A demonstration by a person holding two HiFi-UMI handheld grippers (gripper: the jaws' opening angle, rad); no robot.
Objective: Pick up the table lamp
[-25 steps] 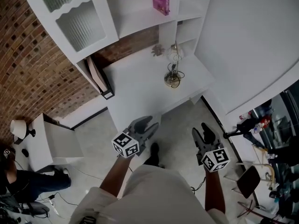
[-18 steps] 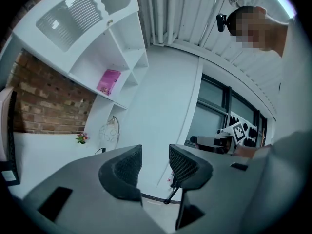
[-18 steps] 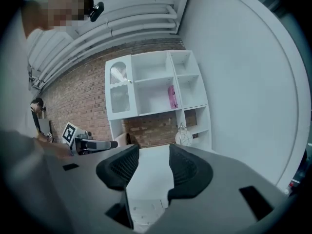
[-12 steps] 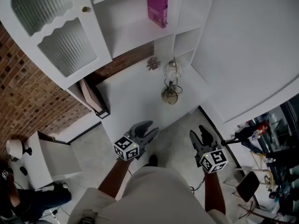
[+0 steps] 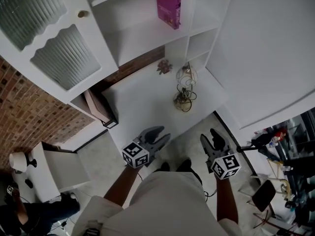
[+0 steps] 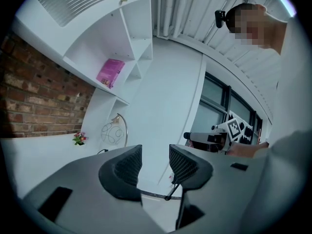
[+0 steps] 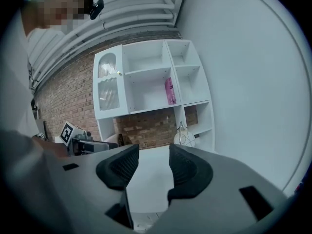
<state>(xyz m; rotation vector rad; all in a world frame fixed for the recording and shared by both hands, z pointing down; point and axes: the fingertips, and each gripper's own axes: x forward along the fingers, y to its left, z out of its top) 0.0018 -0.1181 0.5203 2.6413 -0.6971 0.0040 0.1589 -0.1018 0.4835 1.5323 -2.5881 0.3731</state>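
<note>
A person is holding a two-finger gripper in each hand, standing in front of a white surface built into a white shelf unit. The table lamp, a wire globe shade on a thin arched metal stem with a round base, is standing upright near the right end of that surface, close to the shelf unit's lower cubbies. Its long axis is running straight up and down, with a dark cord coiling at the base.

The left gripper and the right gripper are both hanging short of the surface's front edge, well apart from the lamp. The lamp is lying ahead of both, between their two lines. The left gripper's fingers are standing apart with nothing between them, and so are the right gripper's.

Neither hand is looking clearly nearer. The left gripper view is showing the lamp off to the left of its fingers. The right gripper view is showing it just right of the gap, so the right gripper is probably the better lined up to reach forward.
</note>
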